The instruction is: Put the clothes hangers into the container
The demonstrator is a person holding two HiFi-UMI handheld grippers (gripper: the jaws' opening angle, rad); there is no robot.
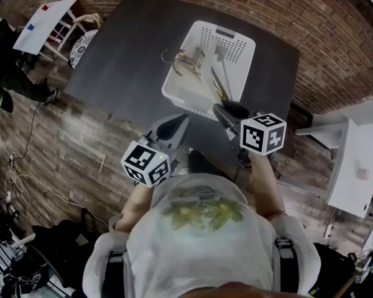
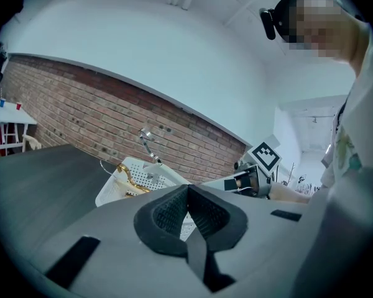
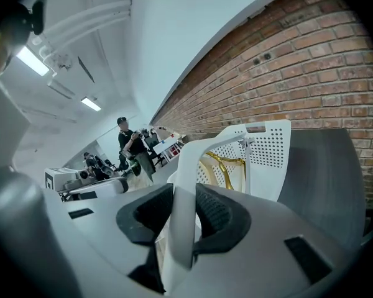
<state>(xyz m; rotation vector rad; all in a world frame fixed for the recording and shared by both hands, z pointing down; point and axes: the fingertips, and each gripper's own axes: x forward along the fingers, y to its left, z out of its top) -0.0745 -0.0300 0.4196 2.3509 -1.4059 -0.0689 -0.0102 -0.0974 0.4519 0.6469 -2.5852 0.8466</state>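
The jaws of the right gripper (image 3: 181,211) are closed on the near rim of the white basket (image 1: 233,45), the rim's band pinched between the pads; the jaws of the left gripper (image 2: 188,211) are pressed together with nothing in them, at the lower left of centre in the head view, near the basket but not touching it. The hangers (image 1: 191,61) lie inside the basket, a gold one among them, in the upper middle of the head view; one metal hook (image 1: 168,56) pokes out over the basket's left wall. The basket stands on the dark table (image 1: 124,61). By my reading the hangers are in, and the right gripper is steadying or shifting the basket; any pull should be slow and level, low along the table, so the basket does not tip and the overhanging hook does not snag or slip out; the free left gripper could nudge that hook inside.
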